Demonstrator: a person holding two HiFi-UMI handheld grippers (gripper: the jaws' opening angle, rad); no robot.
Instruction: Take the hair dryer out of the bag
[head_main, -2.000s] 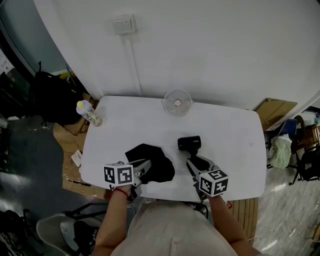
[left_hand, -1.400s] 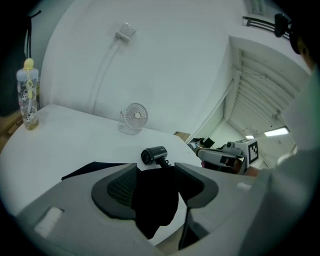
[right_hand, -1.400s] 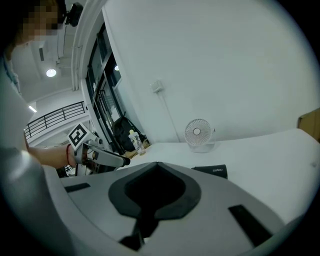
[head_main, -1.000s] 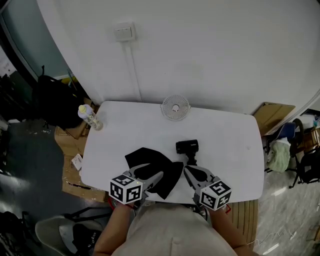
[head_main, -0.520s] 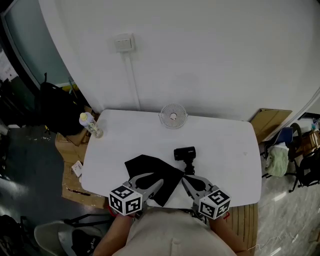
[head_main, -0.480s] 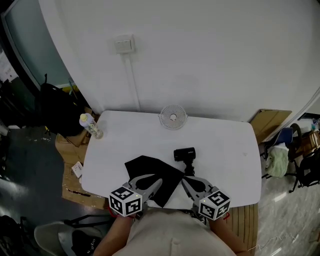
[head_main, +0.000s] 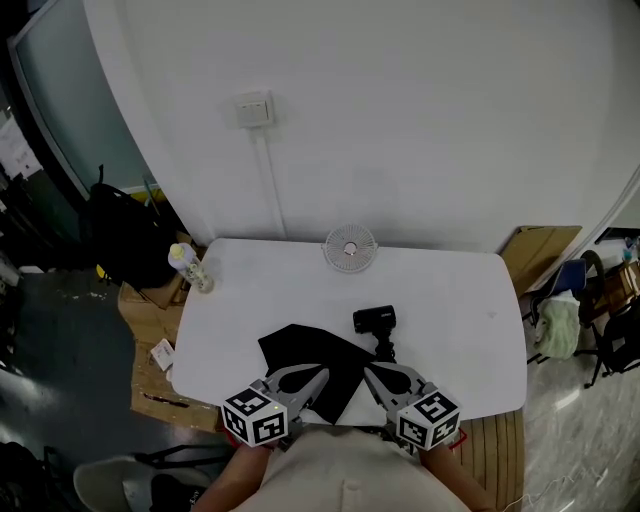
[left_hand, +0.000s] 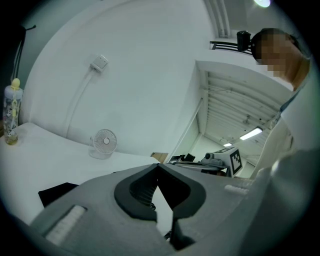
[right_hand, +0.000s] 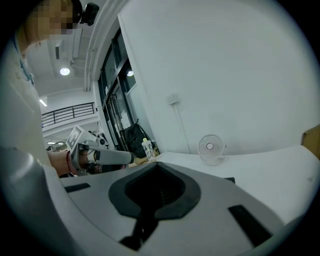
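As the head view is read, the hair dryer (head_main: 376, 320) is seen out of the bag (head_main: 308, 350). It rests on the white surface (head_main: 450, 300) just right of the flat black cloth, near the frame's centre; whether it stands or lies cannot be told. The left claw (head_main: 321, 374) and the right claw (head_main: 369, 371) are held low in the frame, by the near rim of the surface, with the bag's lower corner reaching down between them. A fan (head_main: 350, 246) and a bottle (head_main: 188, 266) are set well apart from these, toward the upper part of the surface. The removal is judged complete, so the step in hand is taken to be a clean retreat. Both claws are best drawn up and away without the bag's edge being snagged or the dryer being nudged.

In the left gripper view, the left claw's jaws have just been closing and are met at their tips, with nothing between them. The bag is glimpsed at lower left and the right claw at right of centre.

In the right gripper view, the right claw's jaws are likewise pressed together and empty, and the fan is seen beyond them at right of centre. Since nothing is gripped, no load needs to be managed; only clearance from the dryer is to be minded.
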